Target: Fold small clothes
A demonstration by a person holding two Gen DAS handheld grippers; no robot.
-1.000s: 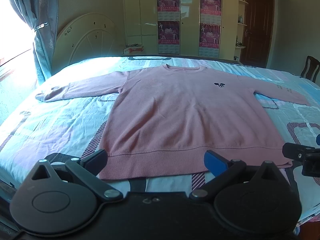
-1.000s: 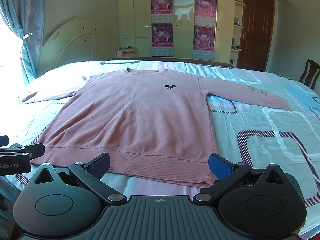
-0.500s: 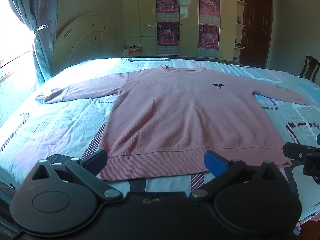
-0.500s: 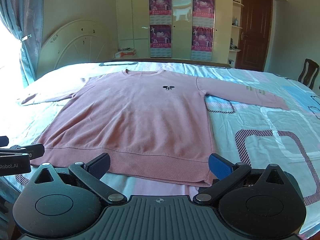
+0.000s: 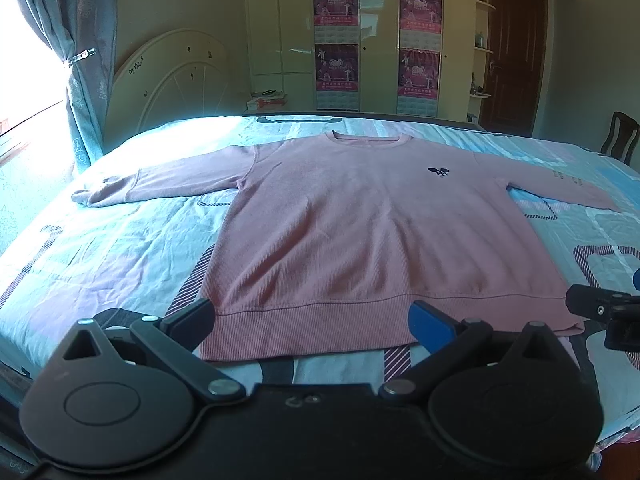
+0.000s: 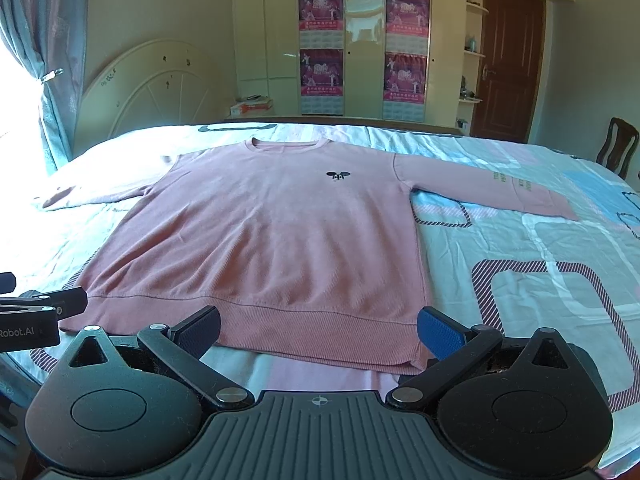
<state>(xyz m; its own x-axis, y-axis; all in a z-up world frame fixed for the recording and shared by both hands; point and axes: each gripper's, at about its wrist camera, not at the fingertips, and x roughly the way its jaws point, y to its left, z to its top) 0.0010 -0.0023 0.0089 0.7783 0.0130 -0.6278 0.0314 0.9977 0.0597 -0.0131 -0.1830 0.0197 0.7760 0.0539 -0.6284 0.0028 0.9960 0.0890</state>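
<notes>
A pink long-sleeved sweater (image 5: 360,236) (image 6: 280,240) lies flat and face up on the bed, both sleeves spread out, a small dark emblem on the chest. Its ribbed hem faces me at the bed's near edge. My left gripper (image 5: 312,320) hovers open just short of the hem's left half, nothing between its fingers. My right gripper (image 6: 320,330) is open too, in front of the hem's right half, its blue fingertip (image 6: 440,334) near the right hem corner. Each gripper shows at the edge of the other's view.
The bed (image 5: 100,248) (image 6: 540,280) has a light blue patterned sheet. A white round headboard (image 5: 172,76) leans on the far wall beside a curtain (image 5: 80,60). Cupboards with posters (image 6: 364,48), a brown door (image 6: 508,64) and a wooden chair (image 6: 618,146) stand behind the bed.
Both views have tilted slightly downward, so the sweater and room sit a little lower in frame. The grippers stay open and the sweater has not moved.
</notes>
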